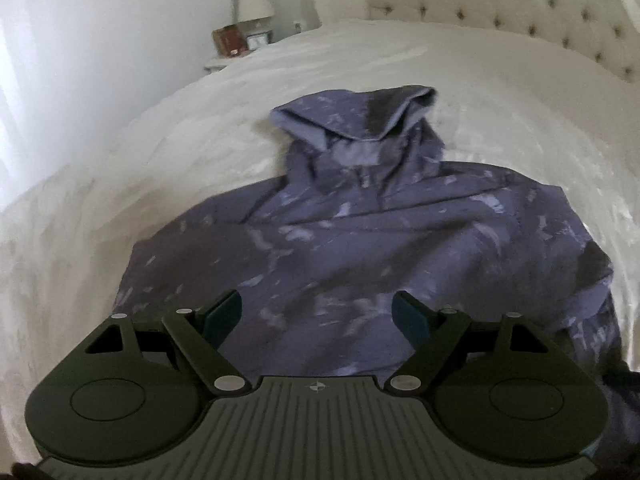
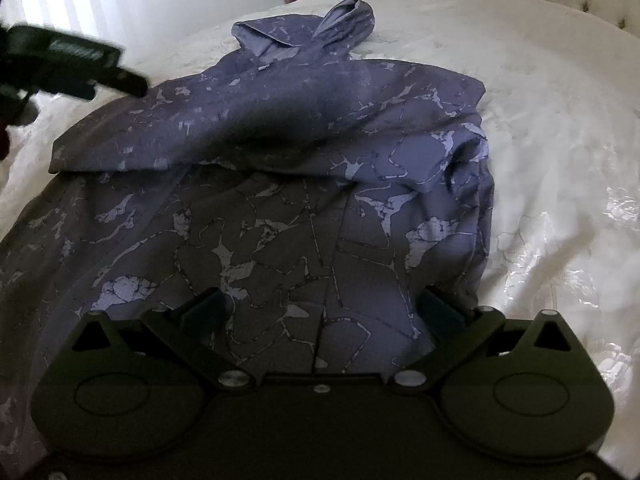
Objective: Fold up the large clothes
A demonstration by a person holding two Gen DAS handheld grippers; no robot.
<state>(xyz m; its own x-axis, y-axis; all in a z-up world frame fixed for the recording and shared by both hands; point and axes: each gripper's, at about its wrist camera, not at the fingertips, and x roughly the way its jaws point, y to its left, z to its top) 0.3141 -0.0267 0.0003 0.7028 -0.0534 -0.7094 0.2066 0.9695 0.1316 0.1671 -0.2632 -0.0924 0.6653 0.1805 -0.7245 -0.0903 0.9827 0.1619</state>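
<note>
Spread across a white bed with the hood toward the tufted headboard and the hem toward the cameras: a large purple hoodie, laid flat, presumably so that sleeves and sides can be turned in over the body. Already brought across the chest in the right wrist view: one sleeve, lying as a broad band from the left edge toward the middle, its cuff end near the blurred left gripper. Probably just let go there, as a first fold. Seen from its own camera, left gripper wide, nothing between the jaws, hovering above the lower body of the garment, apart from the cloth. Right gripper also spread wide and empty, low over the hem area near the right side, apparently waiting for its own side of the fold; whether the pads touch the fabric cannot be told. Fabric thin and limp by the look of it, marbled with pale lilac cracks and patches on a darker violet ground, softly wrinkled along the right edge where the other sleeve bunches beside the body. Hood slumped open, lining showing. Beyond the bed, a nightstand with a lamp and a small box, well apart from the work.
</note>
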